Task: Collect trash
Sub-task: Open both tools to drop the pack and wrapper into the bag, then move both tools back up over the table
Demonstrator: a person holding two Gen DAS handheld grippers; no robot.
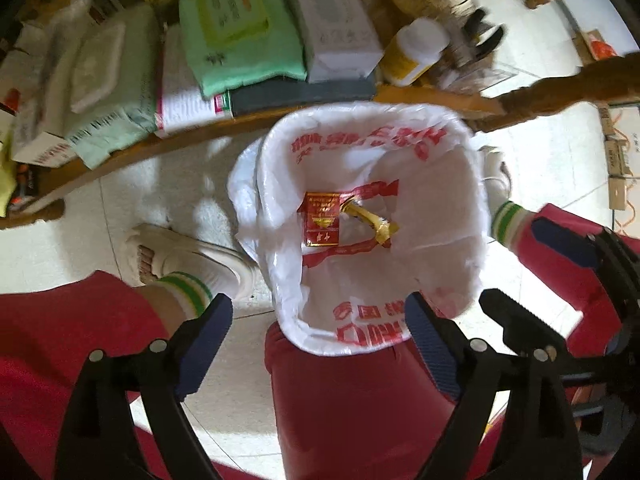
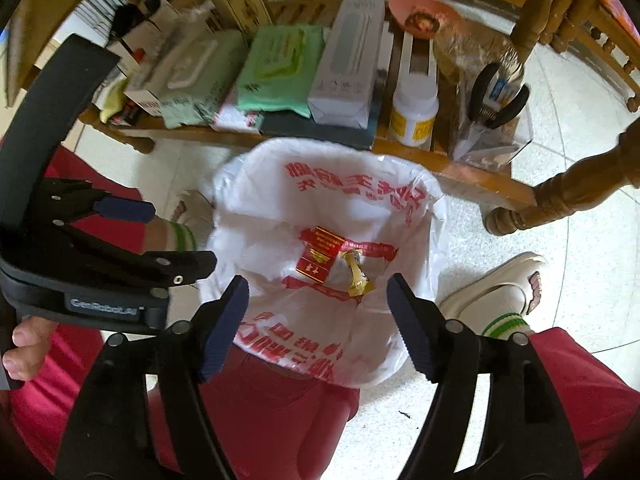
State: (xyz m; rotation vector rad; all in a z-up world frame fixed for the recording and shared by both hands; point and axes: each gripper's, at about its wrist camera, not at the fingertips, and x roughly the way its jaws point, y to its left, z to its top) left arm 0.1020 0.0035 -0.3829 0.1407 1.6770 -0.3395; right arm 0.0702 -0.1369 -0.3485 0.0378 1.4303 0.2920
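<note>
White-lined bin [image 1: 472,200]: red packet [image 1: 322,220] upright-lengthwise; left claw [image 1: 316,344], right claw [image 2: 320,328] gape empty.

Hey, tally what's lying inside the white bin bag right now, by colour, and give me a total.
Inside the white bin bag:
Red: 1, the red packet
Yellow: 1, the yellow wrapper
Total: 2
</note>
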